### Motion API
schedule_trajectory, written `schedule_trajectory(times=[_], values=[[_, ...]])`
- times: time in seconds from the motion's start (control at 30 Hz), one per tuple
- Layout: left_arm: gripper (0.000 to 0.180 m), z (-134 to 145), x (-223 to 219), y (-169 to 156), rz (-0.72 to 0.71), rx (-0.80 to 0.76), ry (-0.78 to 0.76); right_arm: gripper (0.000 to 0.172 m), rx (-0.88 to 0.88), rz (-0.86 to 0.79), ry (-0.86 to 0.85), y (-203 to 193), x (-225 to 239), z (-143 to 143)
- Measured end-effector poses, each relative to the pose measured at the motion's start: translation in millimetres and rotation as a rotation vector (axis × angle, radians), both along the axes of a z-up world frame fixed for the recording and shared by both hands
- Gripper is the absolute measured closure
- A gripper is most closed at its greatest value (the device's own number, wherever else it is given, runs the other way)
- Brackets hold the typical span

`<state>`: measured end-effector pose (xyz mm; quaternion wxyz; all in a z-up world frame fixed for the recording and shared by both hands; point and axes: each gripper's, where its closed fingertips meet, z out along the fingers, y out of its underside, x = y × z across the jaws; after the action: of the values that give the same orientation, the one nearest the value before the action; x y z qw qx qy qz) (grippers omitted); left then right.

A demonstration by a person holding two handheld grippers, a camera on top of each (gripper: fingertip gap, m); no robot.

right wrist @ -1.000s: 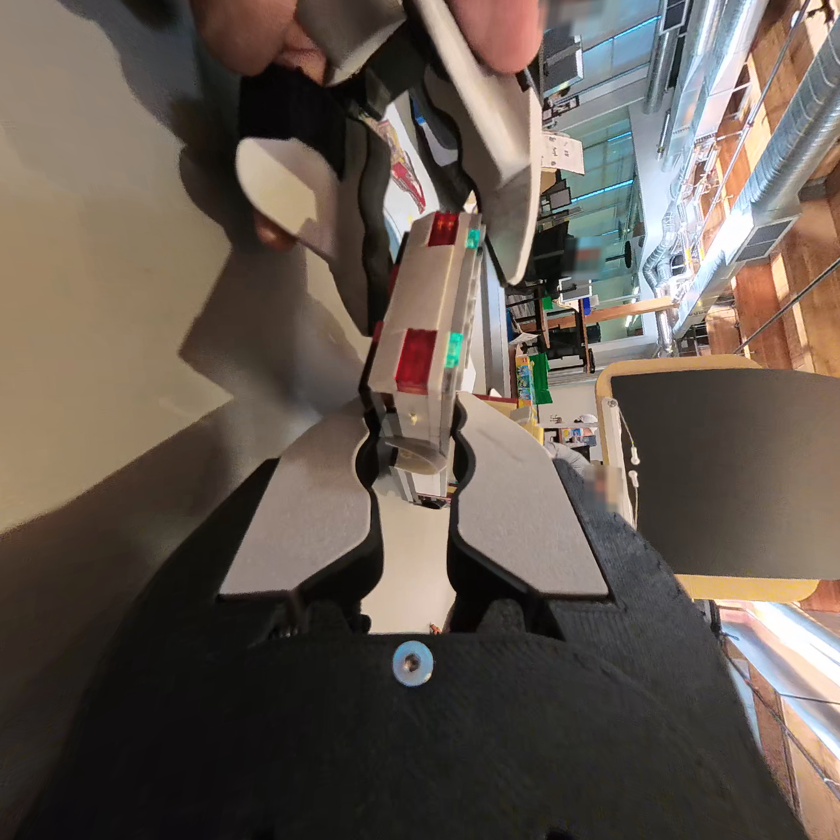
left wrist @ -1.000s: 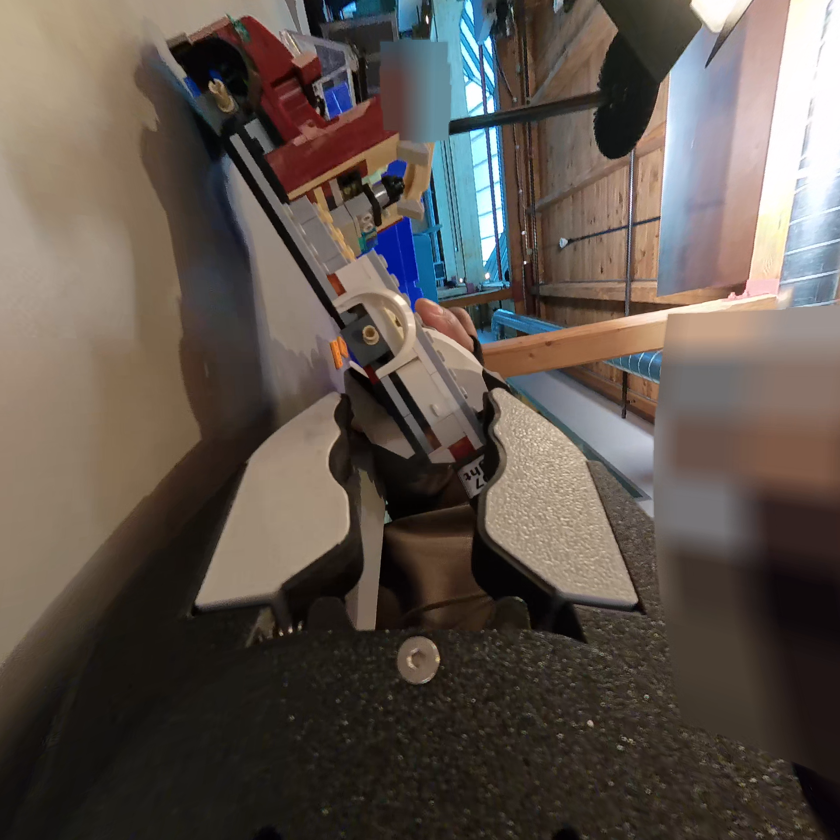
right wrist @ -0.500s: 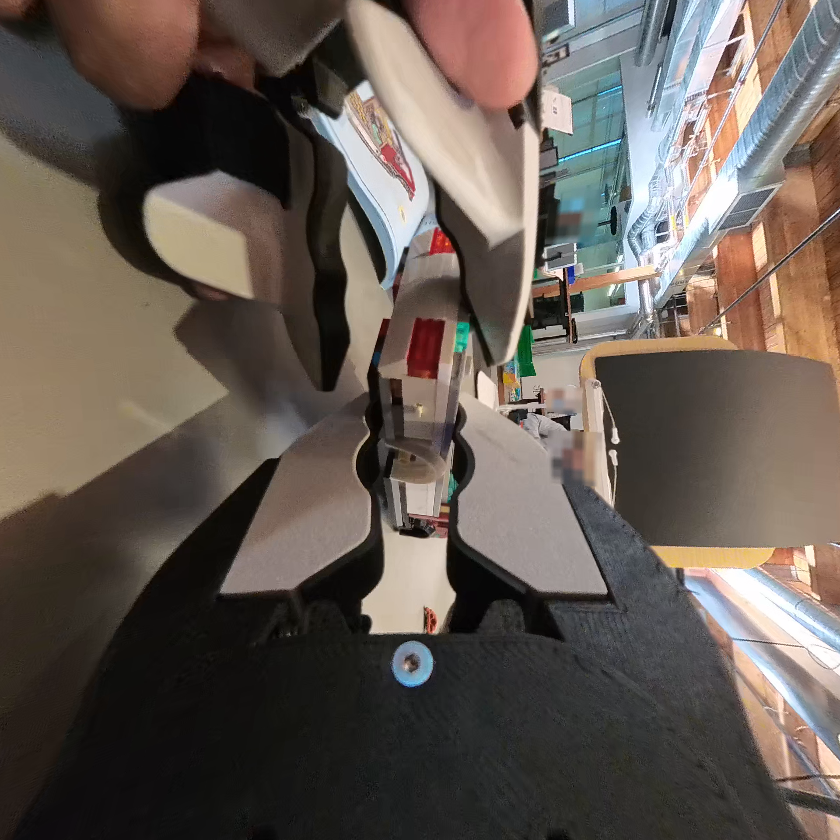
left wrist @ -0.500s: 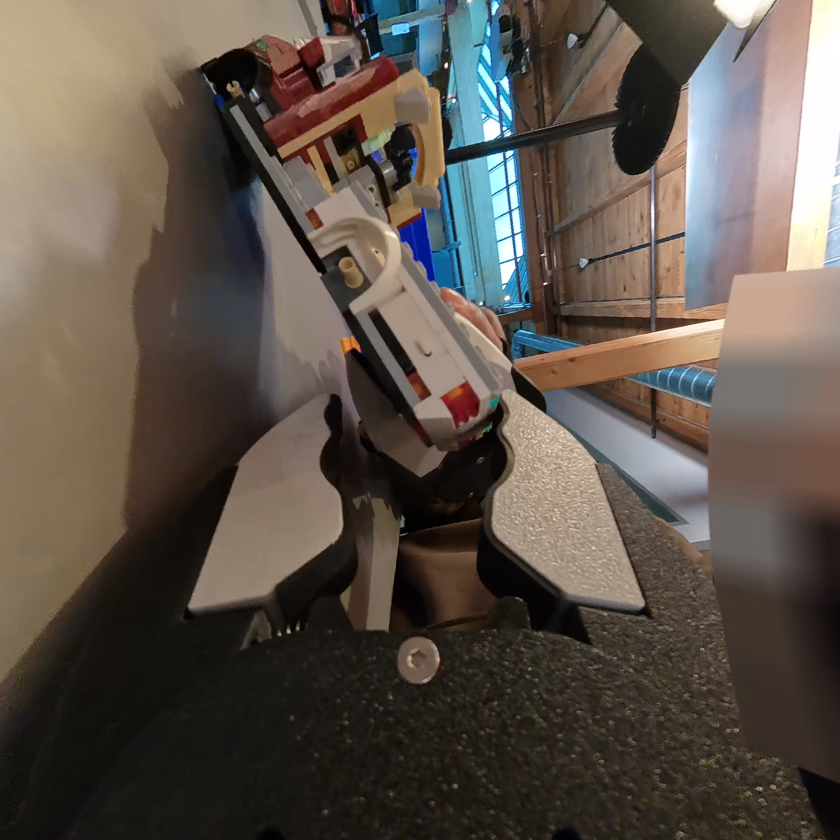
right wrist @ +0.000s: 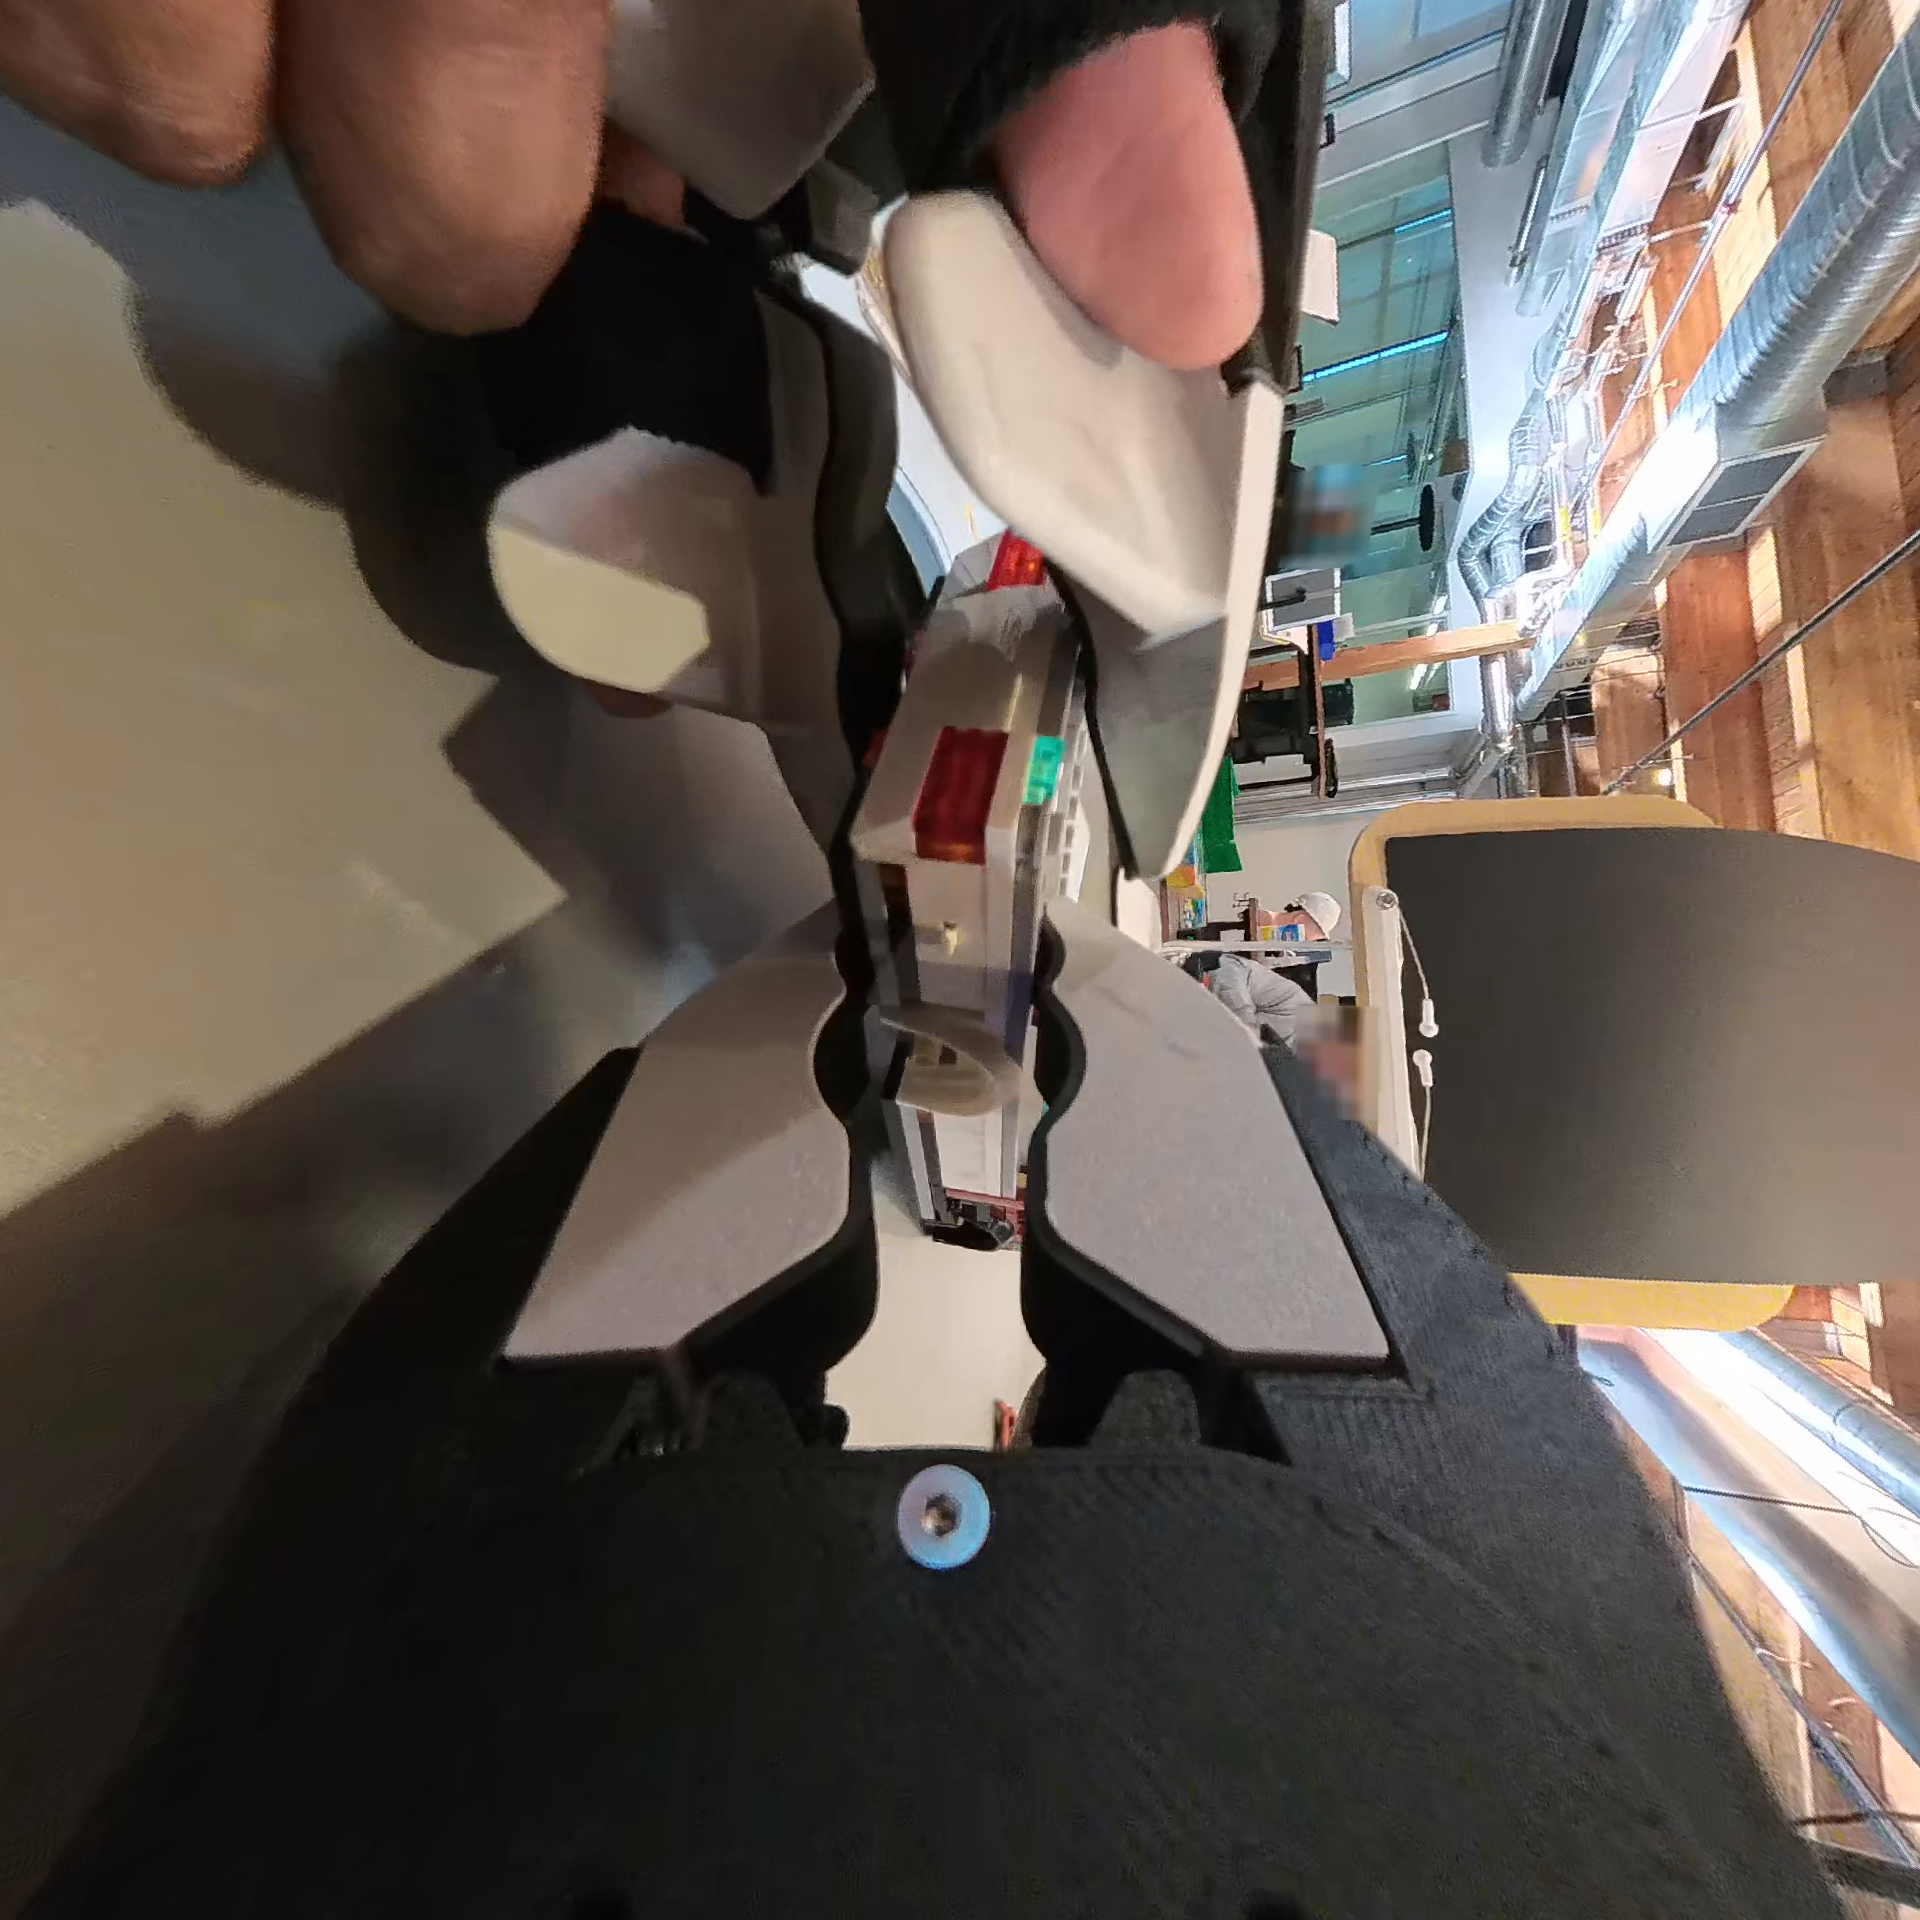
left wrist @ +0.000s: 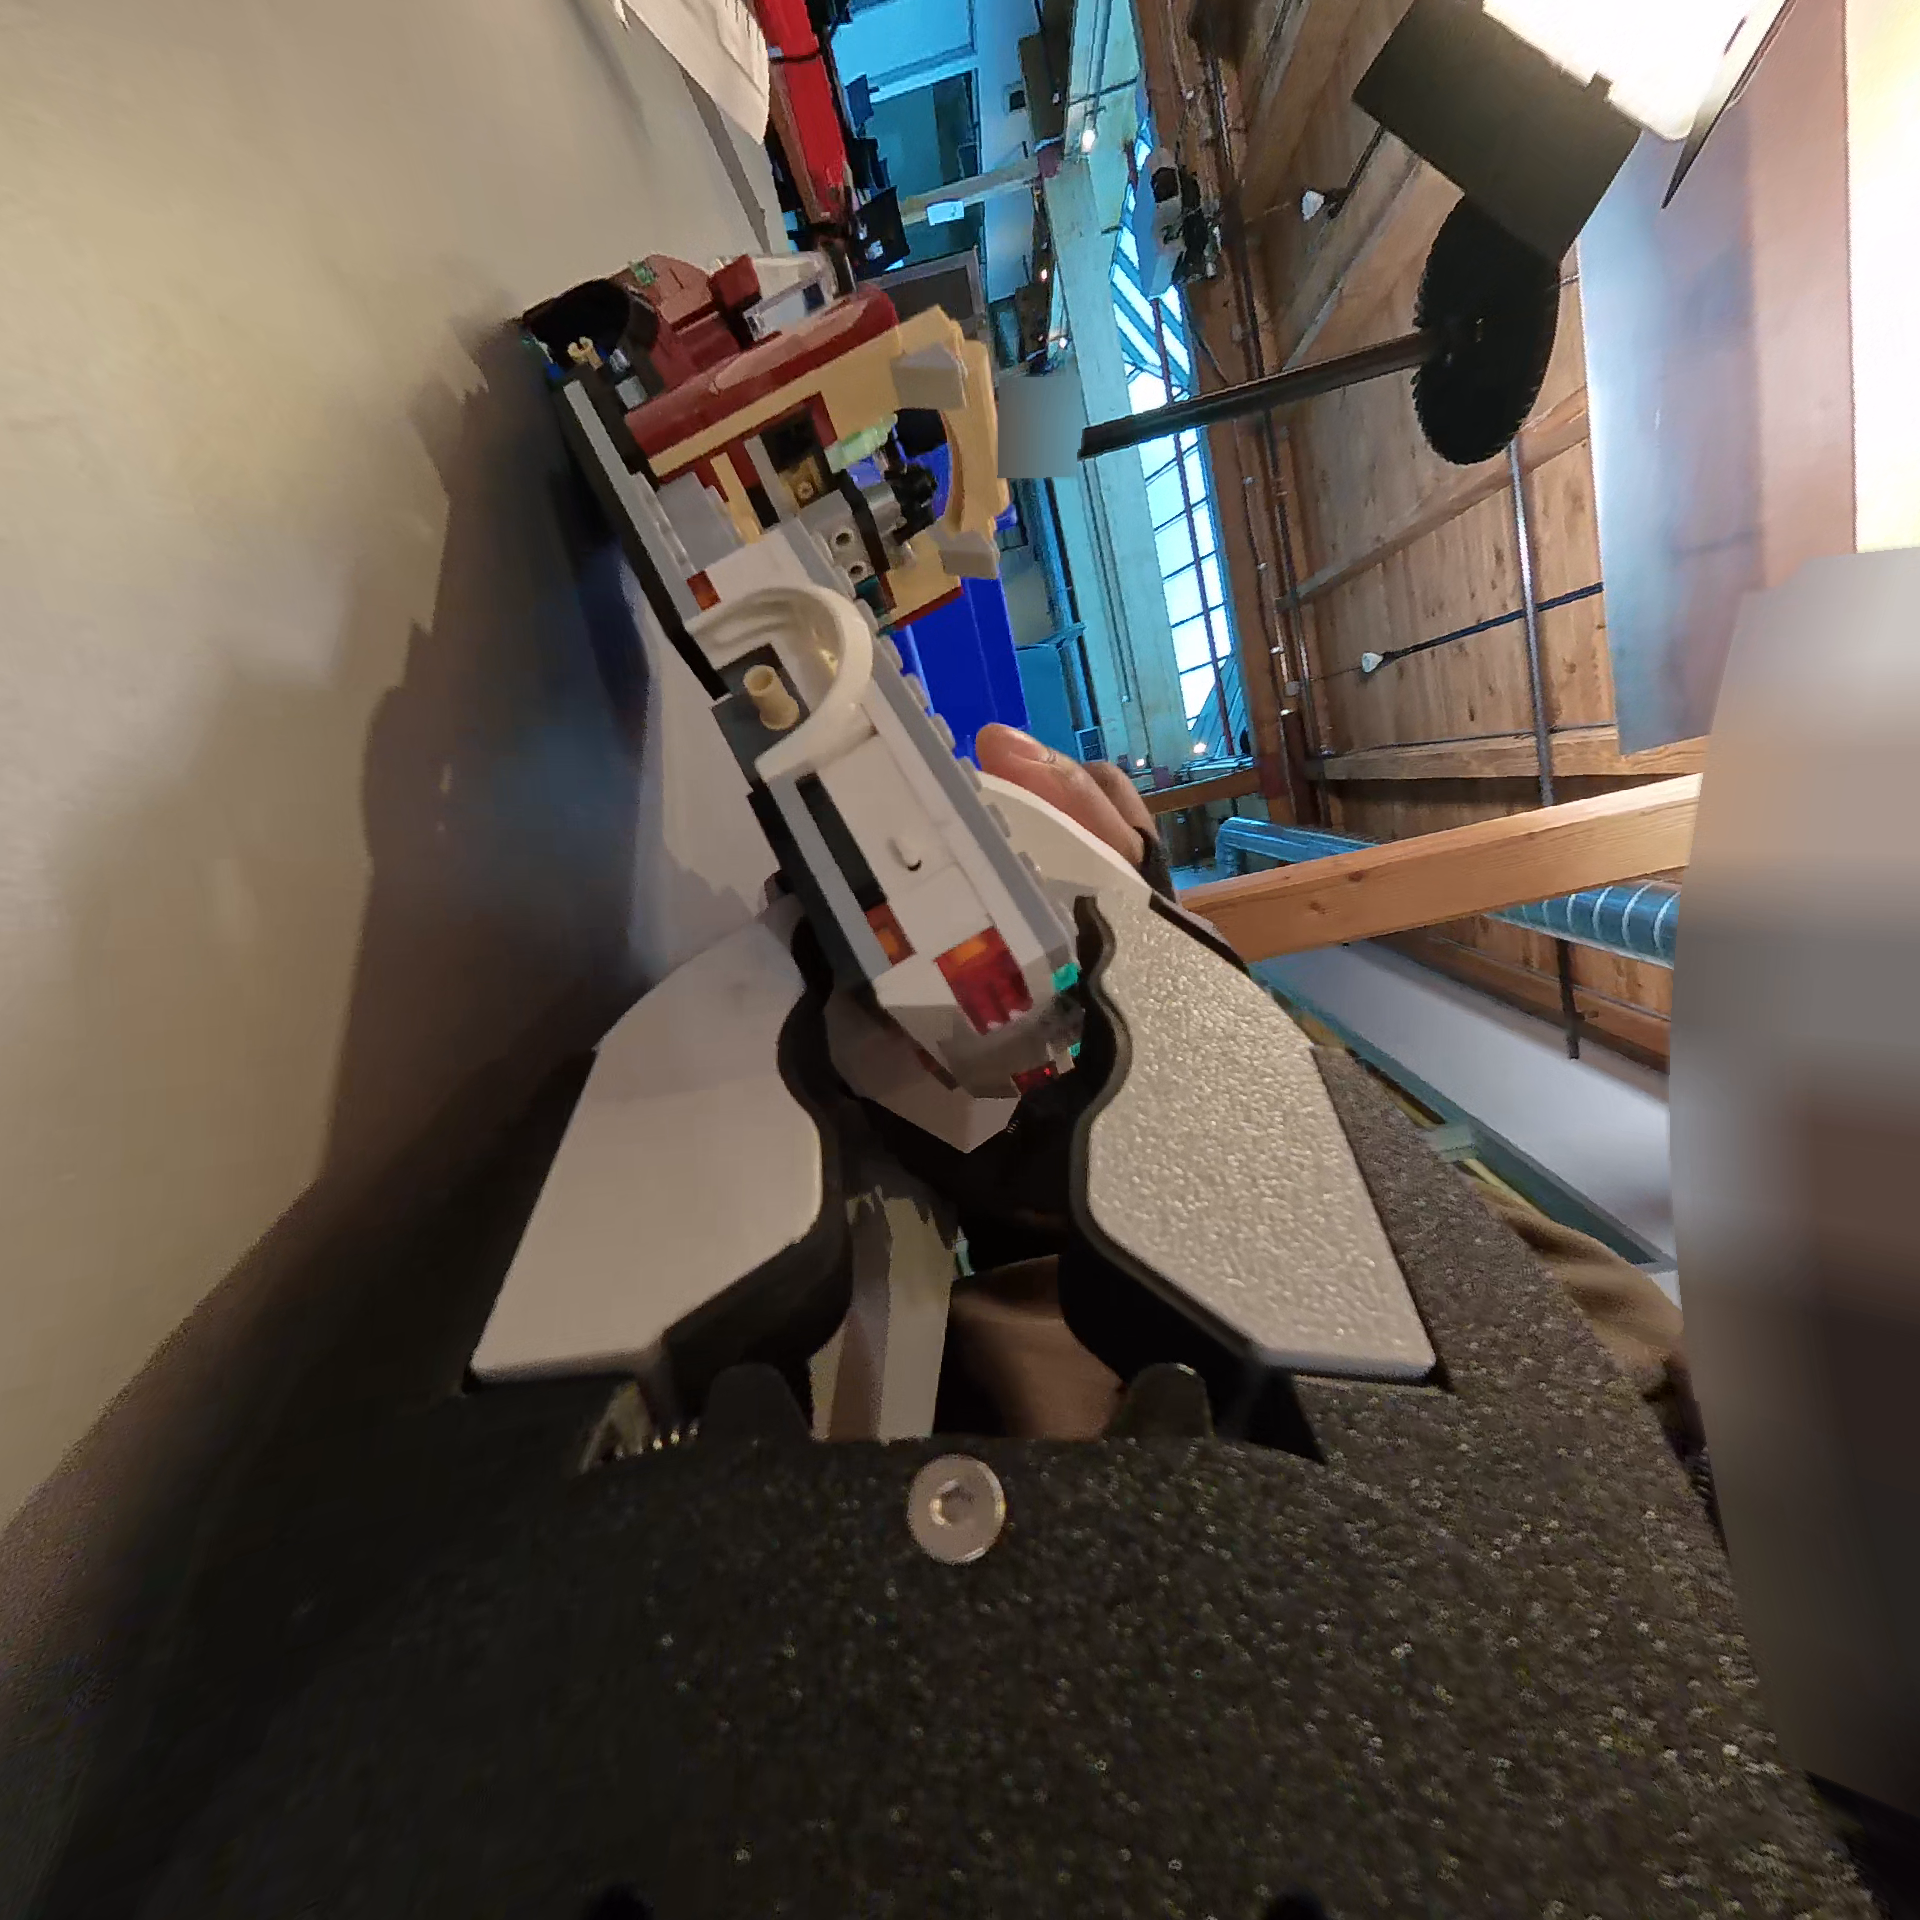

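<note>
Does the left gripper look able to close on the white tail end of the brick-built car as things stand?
Probably yes: the car's tail already sits between the left gripper's open fingers, nothing between.

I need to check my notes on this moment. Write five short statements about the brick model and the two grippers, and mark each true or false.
1. The right gripper has its jaws pressed on the white and grey brick model. True.
2. The brick model carries a translucent red piece at its near end. True.
3. The brick model lies flat on the table, untouched by any gripper. False: it is tilted, with its far end against the table and the right gripper holding it.
4. The model's far end is built of dark red and tan bricks. True.
5. The left gripper is far from the model. False: the model's end sits between its jaws.
</note>
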<state>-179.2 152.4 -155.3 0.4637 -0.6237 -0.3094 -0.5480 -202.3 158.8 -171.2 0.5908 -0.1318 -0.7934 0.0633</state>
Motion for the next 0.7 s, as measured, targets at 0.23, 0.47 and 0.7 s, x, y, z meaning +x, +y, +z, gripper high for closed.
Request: schedule_trajectory(times=[0.23,0.47,0.7], values=[[0.125,-7,6,-3,-0.040,-0.055,0.064,0.144,0.015,-0.015,0.005,0,-1,-1],[0.129,-7,11,-5,-0.074,-0.050,-0.024,0.144,0.027,-0.017,0.012,0,-2,-2],[0.143,-6,-3,-6,-0.019,-0.038,-0.054,0.133,-0.040,-0.044,-0.083,10,3,-7]])
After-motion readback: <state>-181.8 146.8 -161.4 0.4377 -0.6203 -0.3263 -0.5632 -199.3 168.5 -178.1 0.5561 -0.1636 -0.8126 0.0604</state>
